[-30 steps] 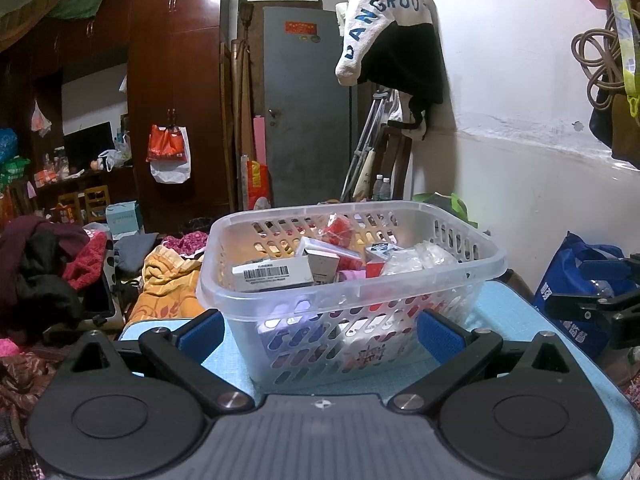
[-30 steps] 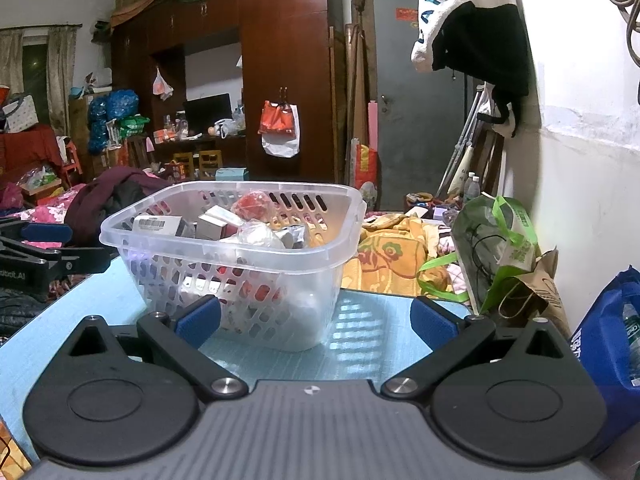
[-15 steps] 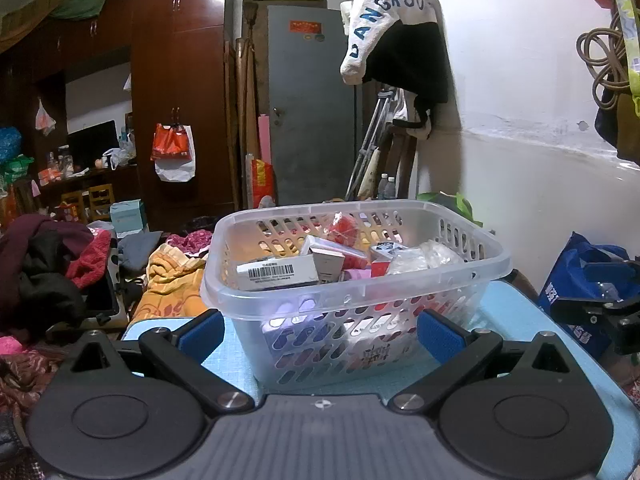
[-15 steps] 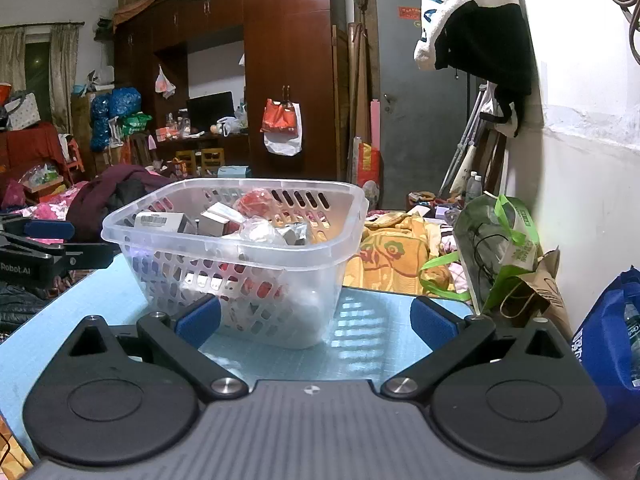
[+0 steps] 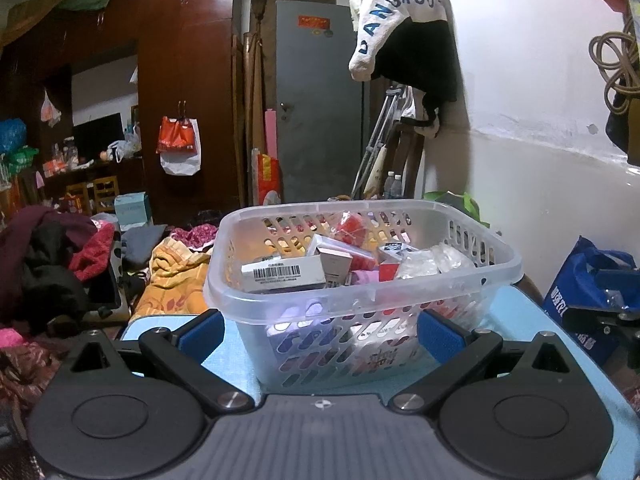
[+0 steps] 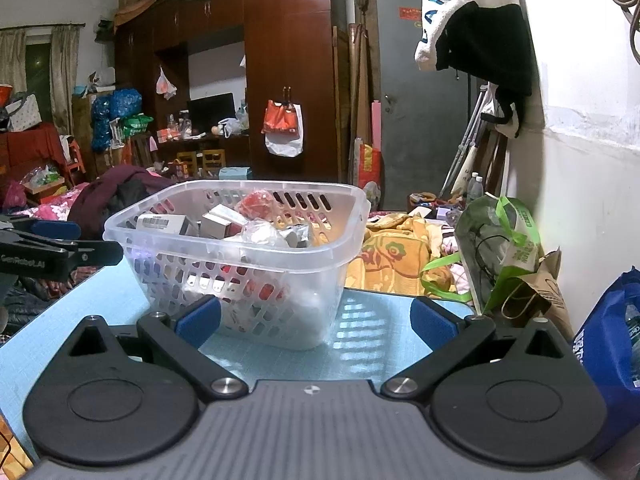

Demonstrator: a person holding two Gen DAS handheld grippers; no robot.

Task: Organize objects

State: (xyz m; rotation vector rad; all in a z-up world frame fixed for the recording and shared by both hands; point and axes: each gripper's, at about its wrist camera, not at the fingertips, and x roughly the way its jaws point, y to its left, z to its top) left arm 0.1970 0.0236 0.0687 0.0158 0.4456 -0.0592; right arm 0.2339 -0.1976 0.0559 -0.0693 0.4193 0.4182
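A clear perforated plastic basket, filled with small cartons, among them a white box with a barcode label, and crinkled clear wrappers, stands on the light blue table mat. The left gripper faces it head-on, its blue-padded fingers spread wide and holding nothing. The right gripper, equally wide apart and empty, points past the basket's right corner.

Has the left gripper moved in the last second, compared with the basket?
Yes, slightly. In the left wrist view the basket and the grey door both drift rightward and up, so the left gripper shifted a little left and down.
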